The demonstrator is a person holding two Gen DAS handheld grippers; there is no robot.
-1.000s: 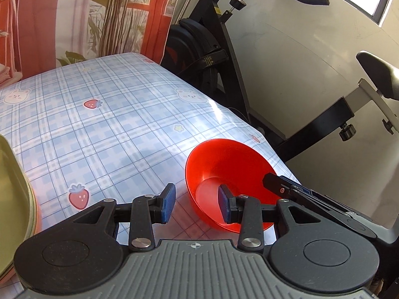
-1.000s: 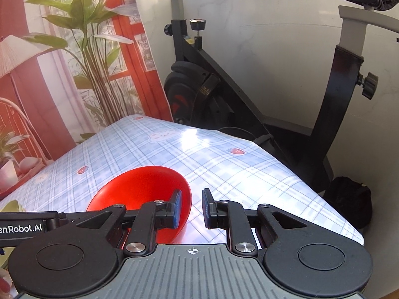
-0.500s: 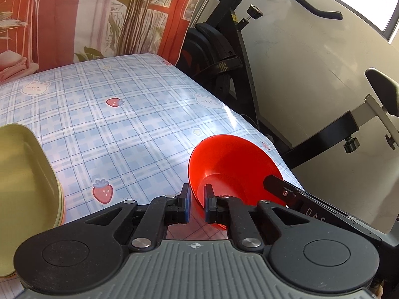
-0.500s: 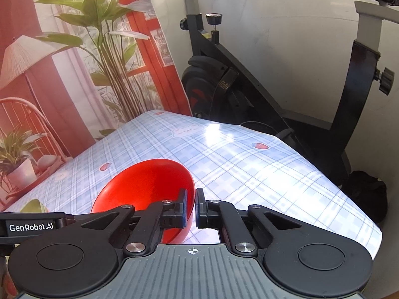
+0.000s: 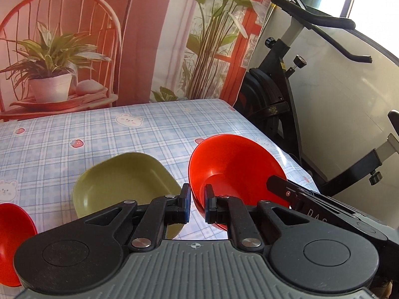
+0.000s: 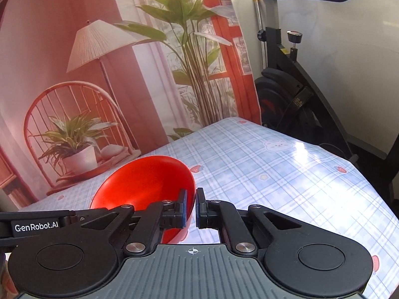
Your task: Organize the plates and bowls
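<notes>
Both grippers are shut on the rim of one red bowl (image 5: 234,167), held tilted above the table. My left gripper (image 5: 197,205) pinches its near-left rim. My right gripper (image 6: 190,208) pinches the opposite rim of the same red bowl (image 6: 147,182). The right gripper's body (image 5: 324,209) shows behind the bowl in the left wrist view. An olive green squarish plate (image 5: 119,182) lies on the table to the left of the held bowl. A second red bowl (image 5: 12,236) sits at the far left edge, partly cut off.
The table has a blue plaid cloth (image 5: 99,134) with bears and strawberries. An exercise bike (image 5: 281,94) stands past its right edge, also in the right wrist view (image 6: 294,94). A printed backdrop with plants and a chair (image 5: 74,37) hangs behind the table.
Both grippers closed on the red bowl's rim, then lifted it off the table and carried it left. The green plate and a second red bowl came into view.
</notes>
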